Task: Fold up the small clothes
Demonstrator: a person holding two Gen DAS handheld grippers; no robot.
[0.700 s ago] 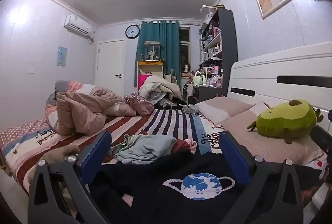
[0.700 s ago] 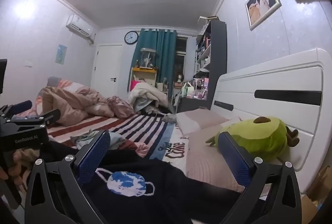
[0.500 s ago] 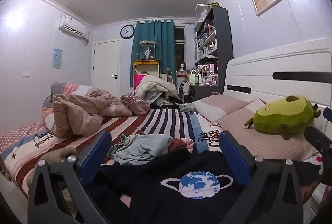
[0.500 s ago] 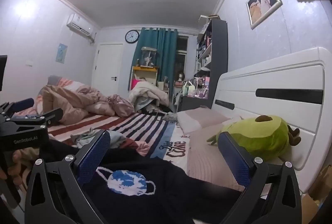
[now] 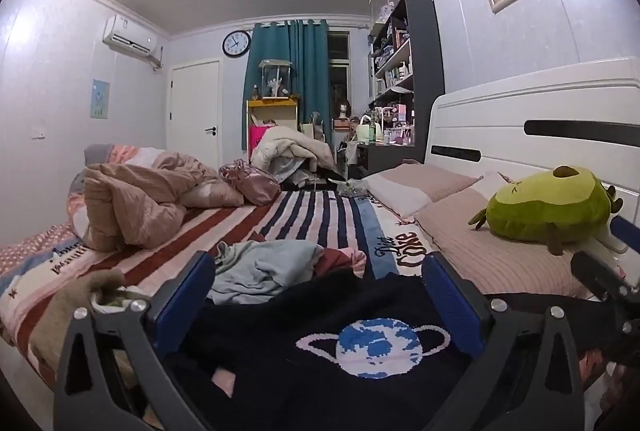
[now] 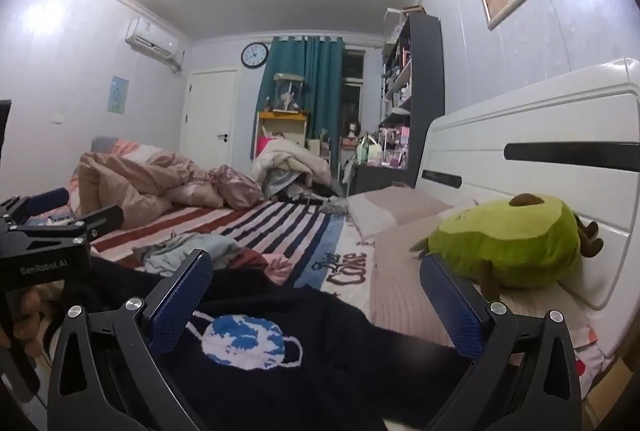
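Note:
A dark navy sweater point(image 5: 320, 371) point(image 6: 320, 359) with a blue planet knitted on it lies spread on the near part of the bed. Behind it sits a heap of small clothes: a pale blue-grey garment point(image 5: 264, 265) point(image 6: 188, 247) and a red and pink one point(image 5: 340, 257) point(image 6: 264, 261). My left gripper point(image 5: 316, 301) hovers above the sweater, jaws wide open, nothing between them. My right gripper point(image 6: 316, 301) is also wide open over the sweater's right half. The left gripper's body point(image 6: 44, 243) shows at the left edge of the right wrist view, with a hand beneath it.
The striped bedspread point(image 5: 312, 215) runs back to a crumpled pink duvet point(image 5: 132, 199) at the left. Pink pillows point(image 5: 480, 251) and a green avocado plush point(image 5: 552, 207) lie against the white headboard point(image 6: 540, 159) on the right. A beige garment point(image 5: 76, 299) lies at the near left.
The left wrist view has tilted and shifted slightly, so the room sits a little lower and to the left in it. The right gripper has barely moved. Both jaws stay wide.

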